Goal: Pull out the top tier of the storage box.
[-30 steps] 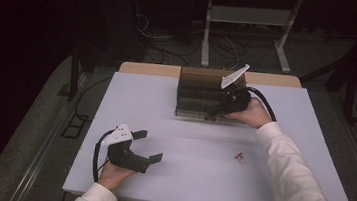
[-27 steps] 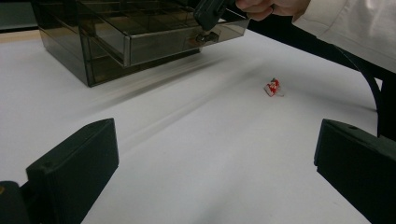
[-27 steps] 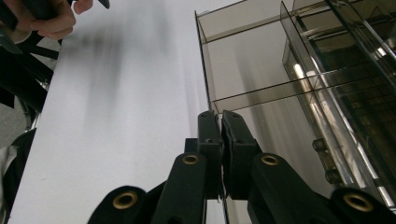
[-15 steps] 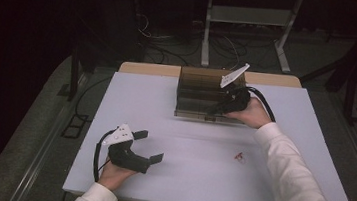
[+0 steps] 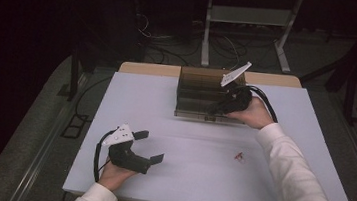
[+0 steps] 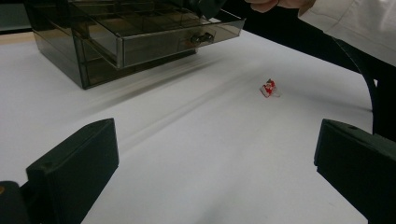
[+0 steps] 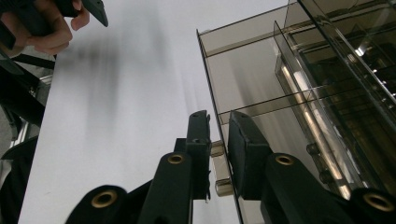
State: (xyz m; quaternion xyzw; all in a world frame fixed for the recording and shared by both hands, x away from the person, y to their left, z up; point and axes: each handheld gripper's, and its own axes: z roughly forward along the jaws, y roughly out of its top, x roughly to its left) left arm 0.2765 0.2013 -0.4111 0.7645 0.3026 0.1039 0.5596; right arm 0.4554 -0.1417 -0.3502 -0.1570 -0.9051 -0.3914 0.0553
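1. At the table's (image 5: pixel 166 104) far edge, the right gripper (image 7: pixel 218 140) has its jaws pinched on the handle (image 7: pixel 217 169) of a smoky box's (image 5: pixel 202 90) pulled-out drawer (image 6: pixel 182 39).
2. Near the front, the left gripper (image 5: pixel 149 147) rests with jaws wide apart, holding nothing.
3. A small red item (image 5: pixel 238 156) lies well apart from both.

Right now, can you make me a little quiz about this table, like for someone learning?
1. True or false: the top drawer of the smoky plastic cabinet is pulled out.
2. What does the right gripper pinch? A) drawer knob B) small red thing C) nothing
3. Fill in: the left gripper has its jaws ____.

Key: 1 true; 2 A; 3 open.
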